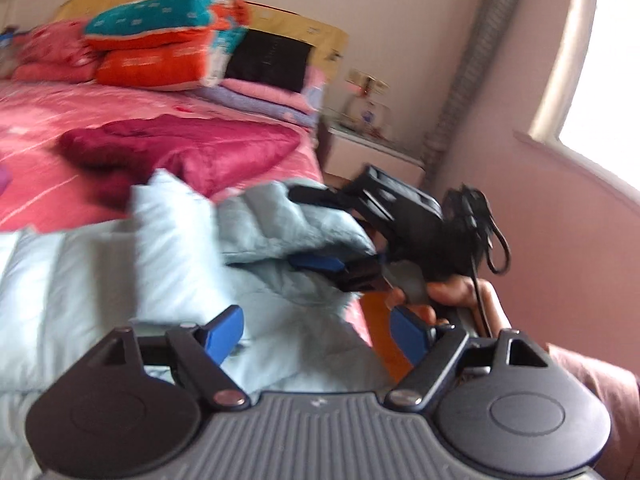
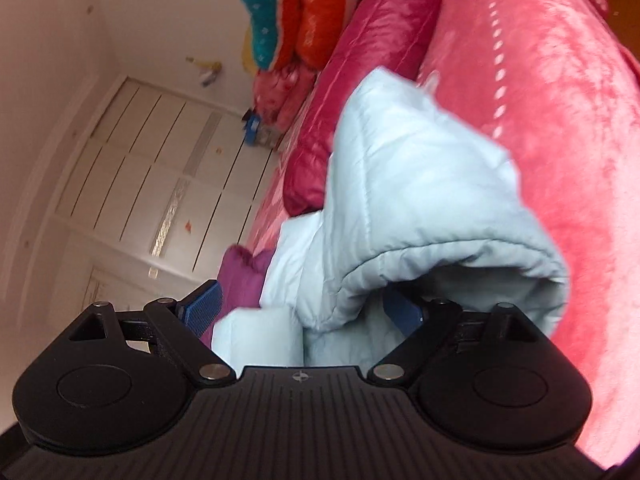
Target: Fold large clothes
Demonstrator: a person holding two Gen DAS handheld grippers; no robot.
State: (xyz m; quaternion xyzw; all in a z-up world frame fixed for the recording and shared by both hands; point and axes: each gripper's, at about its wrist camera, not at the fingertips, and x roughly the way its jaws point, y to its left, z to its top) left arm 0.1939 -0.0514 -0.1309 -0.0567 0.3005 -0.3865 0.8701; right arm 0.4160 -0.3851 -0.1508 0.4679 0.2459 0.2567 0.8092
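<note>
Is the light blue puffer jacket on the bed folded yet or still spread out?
Partly folded: one section of the light blue jacket is doubled over in a thick roll, raised between the right gripper fingers above the pink bedspread.

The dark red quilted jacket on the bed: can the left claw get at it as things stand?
Probably not directly: the pale blue puffer jacket lies between the open left claw and the dark red quilted jacket.

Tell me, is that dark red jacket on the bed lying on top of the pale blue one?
No. The dark red jacket lies on the pink bedspread behind the pale blue jacket, not on it.
</note>
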